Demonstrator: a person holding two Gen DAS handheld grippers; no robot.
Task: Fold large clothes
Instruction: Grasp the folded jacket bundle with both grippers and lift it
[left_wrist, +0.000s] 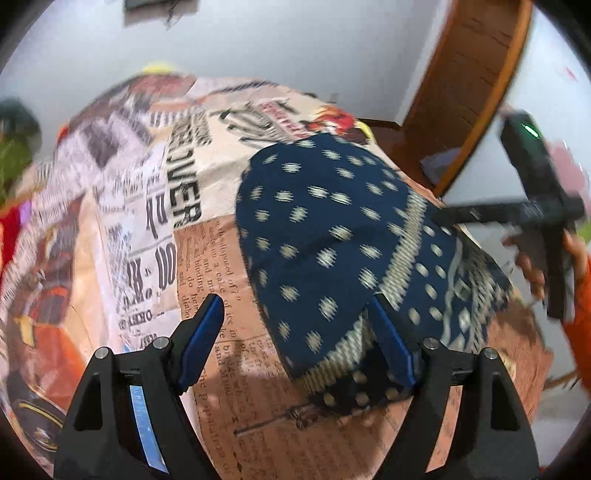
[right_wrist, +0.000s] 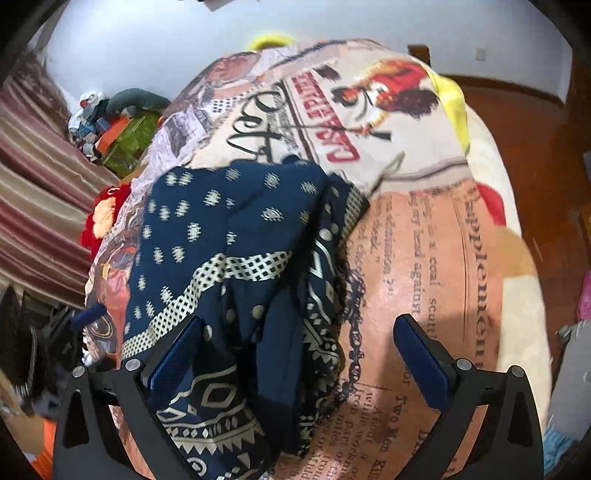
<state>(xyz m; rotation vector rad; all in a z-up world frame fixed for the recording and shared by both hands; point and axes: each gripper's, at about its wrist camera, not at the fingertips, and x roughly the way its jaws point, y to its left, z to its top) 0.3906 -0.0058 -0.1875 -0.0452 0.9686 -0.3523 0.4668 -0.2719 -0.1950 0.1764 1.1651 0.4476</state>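
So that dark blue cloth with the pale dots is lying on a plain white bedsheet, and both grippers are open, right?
Not plain white. The right wrist view shows the blue cloth lying on a newspaper-print sheet. The left gripper and right gripper are indeed open.

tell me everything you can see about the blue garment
The garment is navy woven-looking cloth with cream dots, a checked cream band and geometric borders. It lies partly folded and rumpled on the newspaper-print sheet. Both grippers, left and right, are open around its near edge.
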